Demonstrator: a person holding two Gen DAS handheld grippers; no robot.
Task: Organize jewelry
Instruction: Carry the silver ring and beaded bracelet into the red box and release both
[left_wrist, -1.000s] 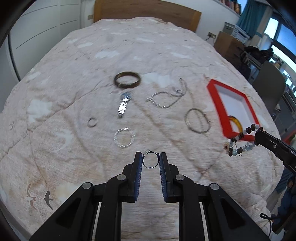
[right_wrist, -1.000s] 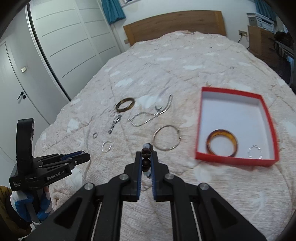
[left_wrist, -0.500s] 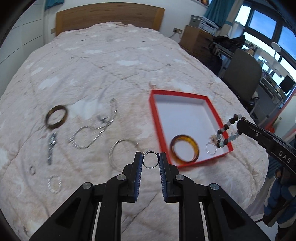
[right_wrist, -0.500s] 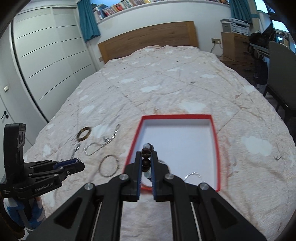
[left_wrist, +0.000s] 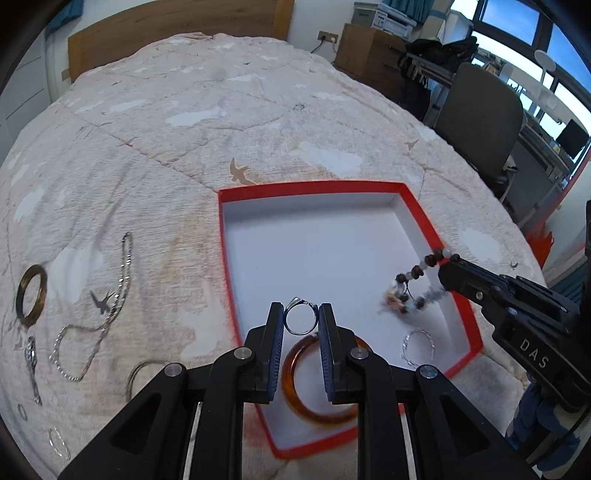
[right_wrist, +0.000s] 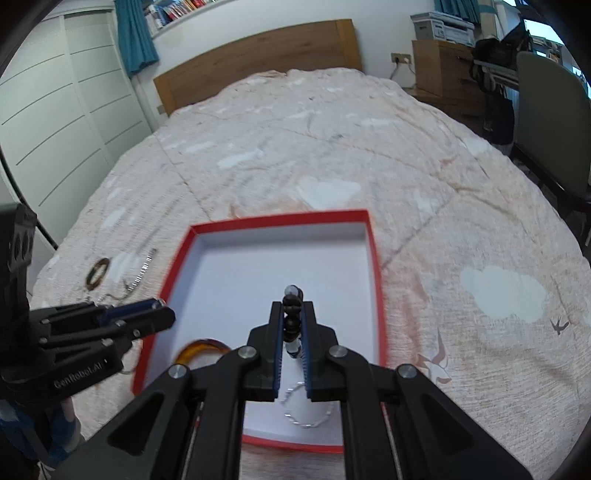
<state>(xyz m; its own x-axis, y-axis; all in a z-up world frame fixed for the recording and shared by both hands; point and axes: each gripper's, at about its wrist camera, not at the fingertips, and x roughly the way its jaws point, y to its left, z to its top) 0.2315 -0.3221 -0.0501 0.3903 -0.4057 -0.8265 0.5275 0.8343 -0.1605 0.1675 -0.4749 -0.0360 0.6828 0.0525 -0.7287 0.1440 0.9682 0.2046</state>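
My left gripper (left_wrist: 301, 319) is shut on a small silver ring (left_wrist: 300, 320) and holds it over the near left part of the red box (left_wrist: 310, 187). My right gripper (right_wrist: 291, 314) is shut on a beaded bracelet (right_wrist: 291, 318), which dangles over the box's right side in the left wrist view (left_wrist: 415, 282). The red box (right_wrist: 280, 219) has a white floor. In it lie an amber bangle (left_wrist: 314, 398) and a thin silver bracelet (left_wrist: 418, 347).
On the quilt left of the box lie a brown bangle (left_wrist: 31, 294), a silver chain (left_wrist: 96, 317), a silver clip (left_wrist: 32, 363), a large hoop (left_wrist: 138, 373) and small rings (left_wrist: 59, 446). An office chair (left_wrist: 480, 118) stands right of the bed.
Both grippers have swung right from the loose jewelry to over the red box, still holding the ring and the beaded bracelet.
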